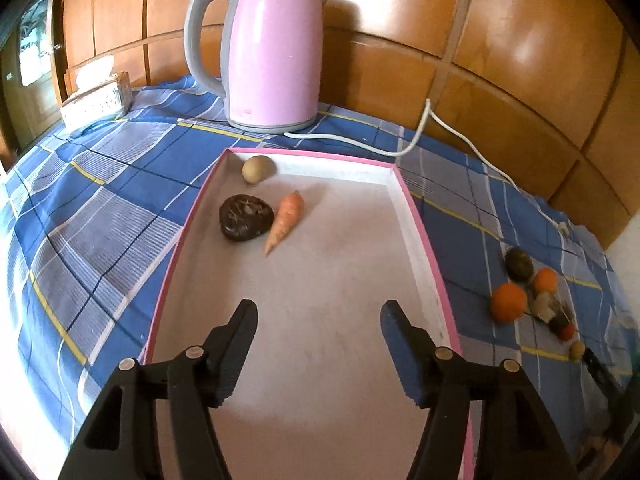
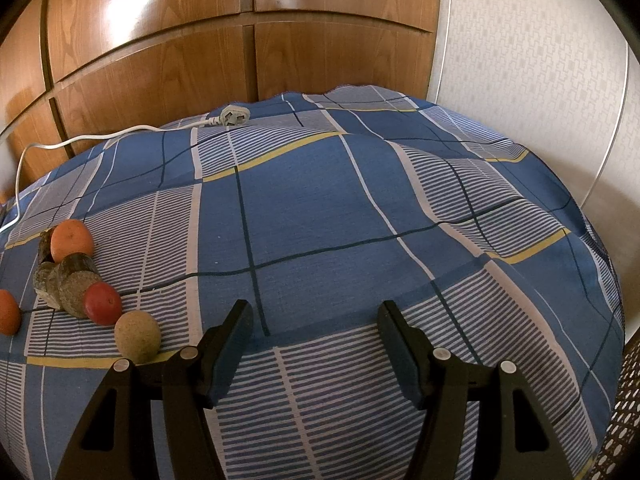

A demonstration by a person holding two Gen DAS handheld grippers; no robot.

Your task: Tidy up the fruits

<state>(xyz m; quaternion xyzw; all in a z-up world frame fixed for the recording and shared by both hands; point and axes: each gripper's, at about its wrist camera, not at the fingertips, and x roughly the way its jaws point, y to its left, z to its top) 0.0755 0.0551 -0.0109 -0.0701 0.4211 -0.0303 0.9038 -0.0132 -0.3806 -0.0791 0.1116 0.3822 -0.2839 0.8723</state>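
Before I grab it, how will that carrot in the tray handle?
The carrot looks stiff, so it should lift whole. Its taper may let it slip toward the thin tip. It touches the dark round piece, which a push could nudge.

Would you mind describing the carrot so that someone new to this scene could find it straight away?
Start at the pink kettle at the back of the blue checked cloth; in front of it lies a shallow pink-rimmed tray. In the tray's far left part the carrot lies beside a dark rounded item, below a tan round one. It alone is orange and tapered.
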